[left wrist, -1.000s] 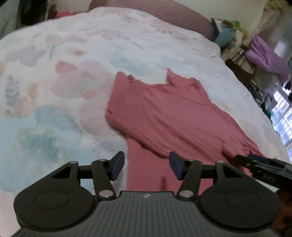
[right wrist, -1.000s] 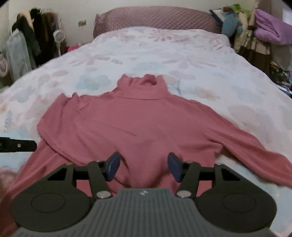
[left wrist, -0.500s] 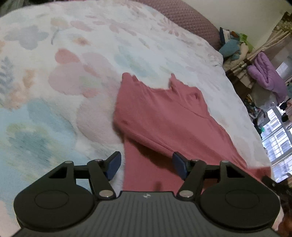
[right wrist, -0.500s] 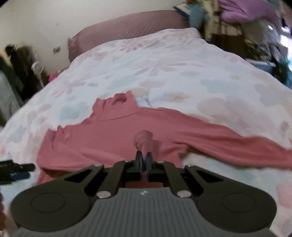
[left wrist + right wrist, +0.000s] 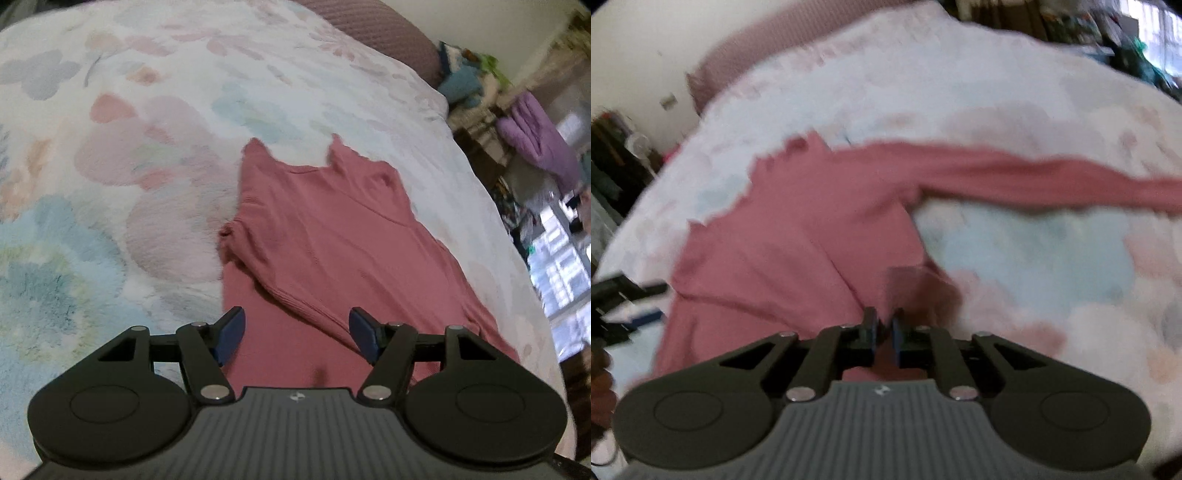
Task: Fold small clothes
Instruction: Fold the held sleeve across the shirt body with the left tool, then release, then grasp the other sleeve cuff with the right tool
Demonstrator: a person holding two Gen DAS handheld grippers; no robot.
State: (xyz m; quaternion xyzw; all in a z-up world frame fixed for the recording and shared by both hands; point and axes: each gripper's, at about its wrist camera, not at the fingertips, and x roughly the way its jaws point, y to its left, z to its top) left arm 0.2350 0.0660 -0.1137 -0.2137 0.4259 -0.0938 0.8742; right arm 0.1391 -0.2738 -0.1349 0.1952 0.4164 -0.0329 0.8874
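Fold in progress: pink top on the bed, right side gathered.

Left gripper (image 5: 295,334) hovers with jaws spread and empty over the near left part of the pink top (image 5: 332,236), which lies flat on the floral bedspread (image 5: 110,184). Right gripper (image 5: 882,334), jaws just closed and slightly eased, pinches a bunch of fabric near the hem; its long sleeve (image 5: 1052,177) trails outward. Likely next: carry that pinch across the body, keeping the sleeve from dragging.

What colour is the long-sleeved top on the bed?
Dusty pink top, plain; clearest in the left wrist view.
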